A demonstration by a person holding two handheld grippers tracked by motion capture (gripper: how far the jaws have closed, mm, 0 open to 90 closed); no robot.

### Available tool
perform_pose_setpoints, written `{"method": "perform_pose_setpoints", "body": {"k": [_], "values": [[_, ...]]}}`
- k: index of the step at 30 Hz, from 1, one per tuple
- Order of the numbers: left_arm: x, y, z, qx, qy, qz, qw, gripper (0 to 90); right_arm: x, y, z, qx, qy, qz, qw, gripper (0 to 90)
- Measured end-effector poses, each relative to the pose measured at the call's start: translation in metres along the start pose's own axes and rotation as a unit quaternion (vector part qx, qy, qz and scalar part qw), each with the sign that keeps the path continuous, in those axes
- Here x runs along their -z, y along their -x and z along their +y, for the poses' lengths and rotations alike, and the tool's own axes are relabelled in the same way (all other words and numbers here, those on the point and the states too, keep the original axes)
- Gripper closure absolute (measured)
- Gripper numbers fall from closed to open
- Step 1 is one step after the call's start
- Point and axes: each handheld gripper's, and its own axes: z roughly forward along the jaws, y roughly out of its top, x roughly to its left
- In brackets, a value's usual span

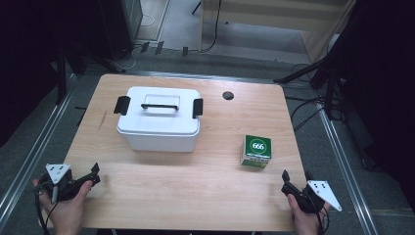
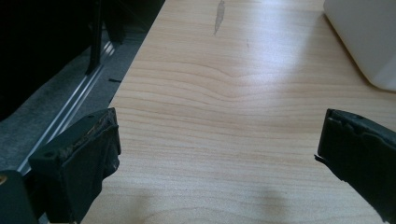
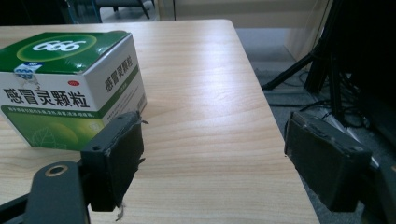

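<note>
We see the green-and-white cardboard medicine box (image 1: pixel 256 151) just ahead-left of our right tool (image 1: pixel 296 176), jaws spread, empty; left tool (image 1: pixel 93 173) also spread, farther off.

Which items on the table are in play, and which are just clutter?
In play, likely:
- green-and-white medicine box, nearest the right gripper
- white lidded container, ahead of the left gripper

Lying about:
- black round cap set in the table
- cables on the floor
</note>
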Motion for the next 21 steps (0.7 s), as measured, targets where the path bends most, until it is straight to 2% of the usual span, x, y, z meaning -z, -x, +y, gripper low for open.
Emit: {"method": "perform_pose_setpoints", "body": {"k": [6, 7, 8, 9, 11, 12, 13, 14, 15, 16, 17, 19, 20, 21], "values": [[-0.003, 0.003, 0.001, -0.009, -0.016, 0.016, 0.9997, 2.1, -0.005, -0.006, 0.000, 0.023, -0.012, -0.010, 0.9996, 22.2], [-0.005, 0.003, 0.003, -0.002, -0.020, 0.029, 0.9994, 3.9, -0.006, -0.010, 0.000, 0.036, -0.013, -0.012, 0.9992, 23.7], [-0.005, 0.003, 0.003, -0.002, -0.020, 0.029, 0.9994, 5.5, -0.006, -0.010, 0.000, 0.036, -0.013, -0.012, 0.9992, 23.7], [-0.005, 0.003, 0.004, 0.008, -0.019, 0.030, 0.9993, 6.8, -0.005, -0.011, 0.000, 0.044, -0.015, -0.012, 0.9988, 25.0], [-0.006, 0.006, 0.008, 0.010, -0.016, 0.033, 0.9993, 9.2, -0.004, -0.013, 0.001, 0.046, -0.020, -0.013, 0.9987, 26.4], [-0.006, 0.008, 0.009, 0.013, -0.008, 0.035, 0.9993, 14.6, -0.003, -0.014, 0.002, 0.046, -0.019, -0.015, 0.9986, 26.6], [-0.006, 0.008, 0.009, 0.013, -0.008, 0.035, 0.9993, 15.8, -0.003, -0.014, 0.002, 0.046, -0.019, -0.015, 0.9986, 26.6], [-0.008, 0.012, 0.010, 0.012, -0.007, 0.025, 0.9996, 16.2, -0.005, -0.016, 0.006, 0.024, -0.030, -0.022, 0.9990, 28.8], [-0.008, 0.014, 0.011, 0.017, -0.009, 0.014, 0.9997, 16.4, -0.005, -0.017, 0.008, 0.017, -0.033, -0.020, 0.9991, 31.8], [-0.008, 0.014, 0.011, 0.017, -0.009, 0.014, 0.9997, 16.6, -0.005, -0.017, 0.008, 0.017, -0.033, -0.020, 0.9991, 31.8], [-0.008, 0.018, 0.011, 0.011, -0.008, 0.002, 0.9999, 19.0, -0.006, -0.023, 0.010, 0.008, -0.029, -0.009, 0.9995, 37.4], [-0.007, 0.021, 0.010, 0.008, -0.006, -0.005, 0.9999, 21.6, -0.006, -0.030, 0.011, 0.025, -0.031, 0.000, 0.9992, 37.7], [-0.006, 0.026, 0.009, -0.008, -0.007, -0.012, 0.9999, 24.5, -0.007, -0.035, 0.011, 0.038, -0.032, 0.003, 0.9988, 38.0], [-0.006, 0.026, 0.009, -0.008, -0.007, -0.012, 0.9999, 28.6, -0.007, -0.035, 0.011, 0.038, -0.032, 0.003, 0.9988, 38.0]]}}
